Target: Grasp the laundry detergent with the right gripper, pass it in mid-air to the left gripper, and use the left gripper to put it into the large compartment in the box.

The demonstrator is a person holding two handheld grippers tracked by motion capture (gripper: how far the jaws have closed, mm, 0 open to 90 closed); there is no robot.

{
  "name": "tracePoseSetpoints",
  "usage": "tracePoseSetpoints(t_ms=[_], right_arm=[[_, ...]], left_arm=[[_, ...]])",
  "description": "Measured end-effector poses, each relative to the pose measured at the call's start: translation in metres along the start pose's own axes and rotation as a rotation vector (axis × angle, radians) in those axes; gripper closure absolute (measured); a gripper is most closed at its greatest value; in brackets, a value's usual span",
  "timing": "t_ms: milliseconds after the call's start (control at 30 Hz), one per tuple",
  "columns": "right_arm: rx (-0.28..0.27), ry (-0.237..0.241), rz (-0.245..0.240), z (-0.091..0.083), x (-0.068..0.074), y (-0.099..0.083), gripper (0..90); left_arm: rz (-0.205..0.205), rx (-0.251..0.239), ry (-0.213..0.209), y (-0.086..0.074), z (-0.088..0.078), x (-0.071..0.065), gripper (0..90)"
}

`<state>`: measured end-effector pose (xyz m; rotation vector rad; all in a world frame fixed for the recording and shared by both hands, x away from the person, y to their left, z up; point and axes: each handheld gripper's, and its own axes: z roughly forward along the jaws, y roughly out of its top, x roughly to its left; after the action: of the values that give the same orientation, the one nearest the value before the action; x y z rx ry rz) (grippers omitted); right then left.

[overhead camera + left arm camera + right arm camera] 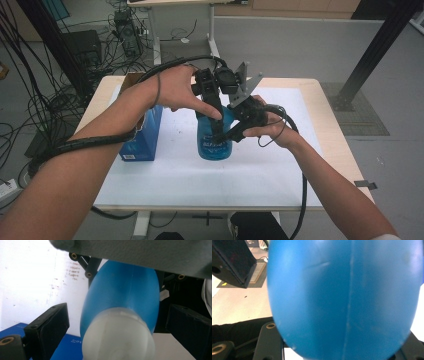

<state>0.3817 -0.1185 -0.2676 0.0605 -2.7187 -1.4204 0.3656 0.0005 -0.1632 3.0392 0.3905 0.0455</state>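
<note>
The right tool [239, 131] is clamped on the body of a blue plastic bottle [214, 141], its jaws pressed against the bottle's sides low down in the right gripper view, where the blue wall [344, 297] sits right in front of the lens with a mould seam running up it. The left tool [216, 107] comes down from above with its jaws spread; in the left gripper view the two black pads stand either side of the bottle's white cap [118, 336] with a gap on each side, touching nothing.

The bottle stands upright on its base near the middle of the counter [320, 145], long axis vertical, cap end up toward the left tool and the printed label facing the person. From the left gripper view one looks down along that axis, cap nearest and the body widening away below.

A white sheet [200, 180] covers most of the light wooden counter. Just to the left of the bottle, apart from it, a blue carton [142, 140] stands on the sheet. Beyond the counter lies a grey floor with tangled black cables [35, 100] and a black box at the left, another desk's legs at the back, and a dark slanted post [380, 45] at the right.
</note>
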Motion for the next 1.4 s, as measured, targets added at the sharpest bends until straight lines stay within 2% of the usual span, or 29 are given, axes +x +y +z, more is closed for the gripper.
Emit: tracePoseSetpoints(t_ms=[333, 400, 667, 833, 1100, 1400], right_arm=[[-0.003, 0.001, -0.007, 0.0008, -0.0002, 0.0002, 43.0], [0.004, 0.004, 0.006, 0.0006, 0.0008, 0.0004, 43.0], [0.002, 0.003, -0.003, 0.0015, 0.0001, 0.0005, 43.0], [0.008, 0.006, 0.011, 0.0005, 0.0007, 0.0004, 43.0], [-0.005, 0.000, -0.007, 0.0006, -0.0001, 0.0006, 43.0], [0.001, 0.002, 0.004, -0.0005, 0.0009, 0.0008, 43.0]], left_arm=[[0.004, 0.003, 0.000, -0.0005, -0.0001, -0.0002, 5.2], [0.002, 0.001, 0.001, -0.0007, -0.0003, -0.0003, 5.2], [0.004, 0.002, -0.001, -0.0012, 0.0002, -0.0005, 5.2], [0.001, 0.001, -0.001, -0.0017, 0.0000, -0.0002, 5.3], [0.002, -0.002, 0.001, -0.0002, 0.0005, -0.0015, 5.3], [0.007, 0.004, 0.000, 0.0002, 0.0017, -0.0016, 5.2]])
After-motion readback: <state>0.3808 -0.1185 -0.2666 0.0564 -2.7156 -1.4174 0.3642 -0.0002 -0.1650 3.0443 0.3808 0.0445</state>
